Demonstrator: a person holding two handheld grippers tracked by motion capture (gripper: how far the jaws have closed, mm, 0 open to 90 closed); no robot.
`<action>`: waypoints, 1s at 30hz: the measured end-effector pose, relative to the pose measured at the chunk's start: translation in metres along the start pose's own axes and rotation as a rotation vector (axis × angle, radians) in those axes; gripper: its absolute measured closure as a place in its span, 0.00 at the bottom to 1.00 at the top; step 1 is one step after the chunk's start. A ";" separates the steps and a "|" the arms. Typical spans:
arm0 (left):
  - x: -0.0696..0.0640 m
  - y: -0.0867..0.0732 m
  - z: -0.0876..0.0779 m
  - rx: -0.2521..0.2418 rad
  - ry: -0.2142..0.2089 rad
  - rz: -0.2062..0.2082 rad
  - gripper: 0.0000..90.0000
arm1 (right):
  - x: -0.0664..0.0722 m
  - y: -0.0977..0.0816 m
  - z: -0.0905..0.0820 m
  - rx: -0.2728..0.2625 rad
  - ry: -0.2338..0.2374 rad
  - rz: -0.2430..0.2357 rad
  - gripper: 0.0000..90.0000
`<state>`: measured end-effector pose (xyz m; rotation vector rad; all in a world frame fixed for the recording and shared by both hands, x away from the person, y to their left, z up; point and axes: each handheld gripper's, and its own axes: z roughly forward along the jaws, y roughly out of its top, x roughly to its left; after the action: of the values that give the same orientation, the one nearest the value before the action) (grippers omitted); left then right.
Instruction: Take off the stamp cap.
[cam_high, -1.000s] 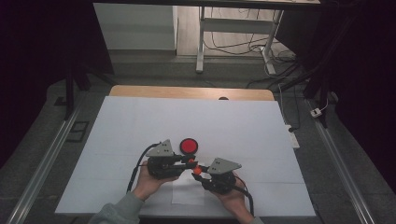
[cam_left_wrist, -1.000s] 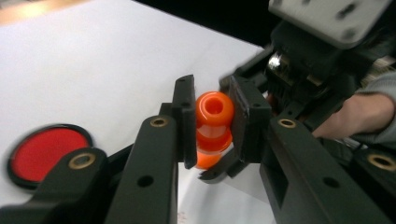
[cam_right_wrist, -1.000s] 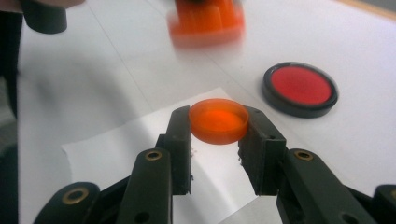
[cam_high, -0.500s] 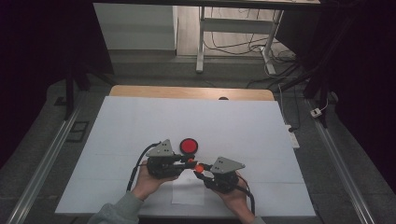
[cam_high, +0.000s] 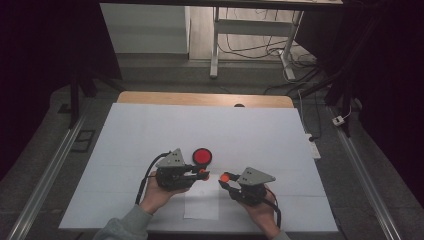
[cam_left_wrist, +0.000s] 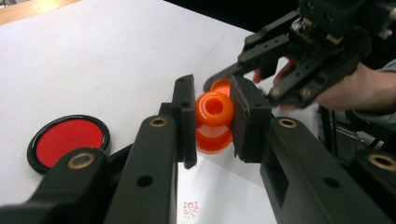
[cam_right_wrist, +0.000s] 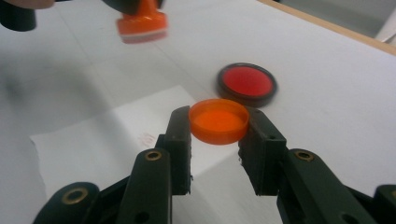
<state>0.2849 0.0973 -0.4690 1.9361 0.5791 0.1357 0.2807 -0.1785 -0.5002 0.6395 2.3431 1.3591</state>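
From the high view, the left tool (cam_high: 202, 173) and the right tool (cam_high: 223, 179) sat near each other over the white desk (cam_high: 260, 135), with a small gap between their tips. The red ink pad (cam_high: 202, 156) lay on the desk just behind the left tool. A small paper sheet (cam_high: 201, 205) lay flat near the hands. In the left gripper view, the left tool (cam_left_wrist: 214, 119) was pinching the orange stamp (cam_left_wrist: 214, 122) by its round handle, above the desk, and the red ink pad (cam_left_wrist: 68, 139) lay off to the side. In the right gripper view, the right tool (cam_right_wrist: 218, 128) was pinching the orange cap (cam_right_wrist: 218, 120), hollow side up, over the paper sheet (cam_right_wrist: 107, 135).
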 end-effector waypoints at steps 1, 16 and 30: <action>0.000 0.000 0.000 -0.001 0.002 -0.002 0.81 | -0.002 -0.001 -0.003 -0.005 -0.008 0.005 0.72; 0.002 0.000 -0.002 0.017 0.025 0.003 0.81 | -0.020 -0.019 -0.027 -0.007 -0.057 0.026 0.72; 0.007 -0.001 -0.008 0.014 0.070 -0.004 0.81 | -0.037 -0.031 -0.057 -0.020 -0.126 0.058 0.72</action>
<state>0.2880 0.1076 -0.4678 1.9496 0.6319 0.1978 0.2763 -0.2531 -0.4977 0.7692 2.2247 1.3246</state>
